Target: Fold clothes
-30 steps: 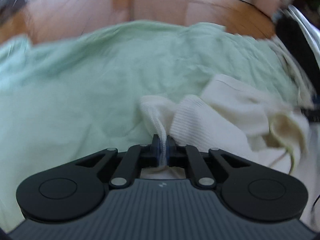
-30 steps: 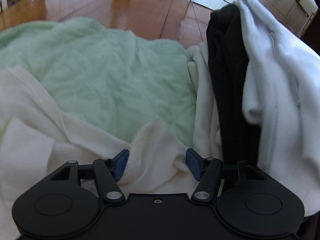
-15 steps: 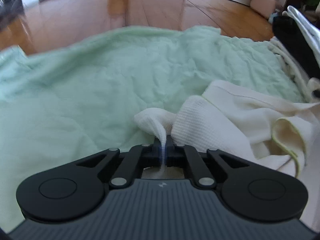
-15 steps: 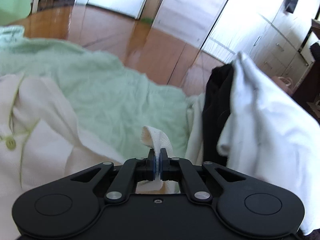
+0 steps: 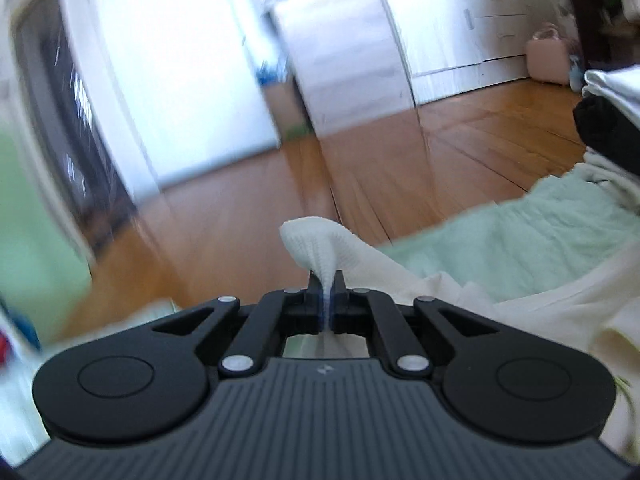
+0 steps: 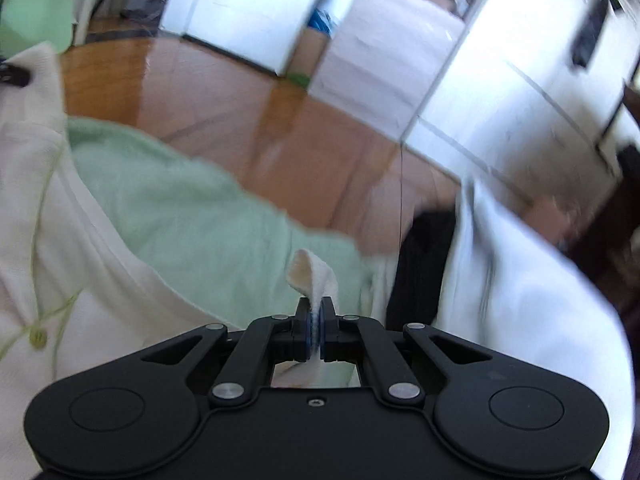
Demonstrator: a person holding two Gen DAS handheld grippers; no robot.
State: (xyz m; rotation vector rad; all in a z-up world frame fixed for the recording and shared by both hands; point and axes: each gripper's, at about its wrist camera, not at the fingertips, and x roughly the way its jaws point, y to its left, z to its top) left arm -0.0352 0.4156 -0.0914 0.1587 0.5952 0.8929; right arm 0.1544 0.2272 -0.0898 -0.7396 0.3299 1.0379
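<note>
Black hand-held gripper (image 5: 326,298) w/ blue pads (silver screws).

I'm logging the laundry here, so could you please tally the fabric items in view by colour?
Cream: 1, the shirt pinched by both tools
Green: 1, the blanket
Black: 1, the garment
White: 1, the garment
Total: 4

cream knit garment (image 5: 460,292): waffle/rib texture, lime-green stitching along edges, small green button (image 6: 38,336) on the placket in r wrist view. i see it lifted at two points, a pinched fold of fabric (image 5: 320,244) poking up in l view, another fold (image 6: 316,276) in r view. rest hangs slack and wrinkled between and below, draped over the pale green sheet (image 6: 192,216). both views motion-blurred.
</note>
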